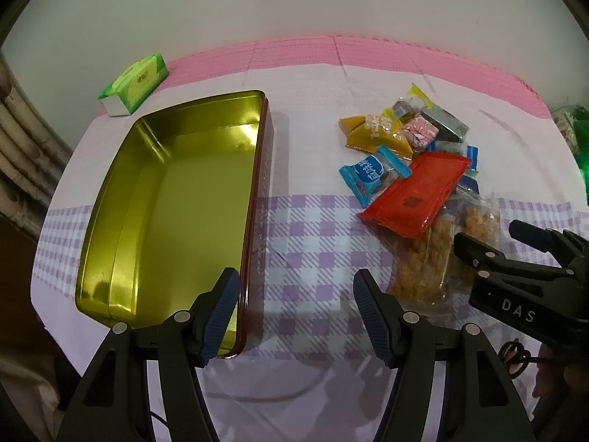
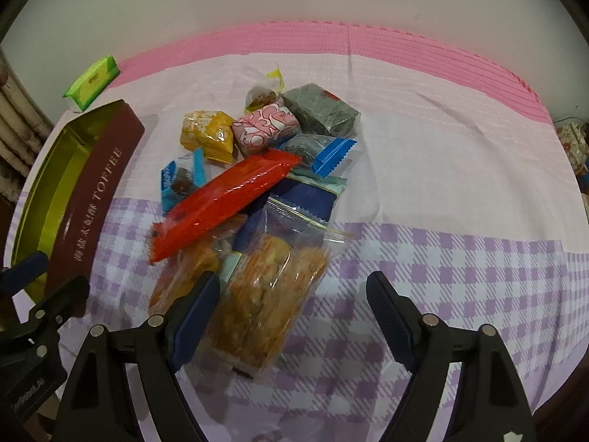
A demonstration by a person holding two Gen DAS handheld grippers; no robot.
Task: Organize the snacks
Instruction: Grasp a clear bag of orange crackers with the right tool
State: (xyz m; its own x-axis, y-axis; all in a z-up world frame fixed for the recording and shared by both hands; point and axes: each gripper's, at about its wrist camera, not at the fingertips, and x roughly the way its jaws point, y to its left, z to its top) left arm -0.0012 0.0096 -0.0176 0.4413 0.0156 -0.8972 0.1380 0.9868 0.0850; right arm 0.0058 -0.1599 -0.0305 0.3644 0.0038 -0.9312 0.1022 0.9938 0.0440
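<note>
Left gripper (image 1: 294, 316): two black arms with blue ribbed pads, pointed steeply down. Jaws wide apart, nothing between the pads. The left pad (image 1: 221, 316) is seen over the tin's (image 1: 254, 221) near corner; the right pad hangs over bare cloth (image 1: 313, 228).

Right gripper (image 2: 291, 316): same build, also pointed steeply down. Jaws wide apart, pads not pressing anything. The left pad (image 2: 195, 322) is seen against the edge of a clear biscuit bag (image 2: 265, 294), which lies partly in the gap; contact cannot be told. The right pad is over cloth, clear of the bag.

In the left view, the right gripper's black body enters from the right edge.
</note>
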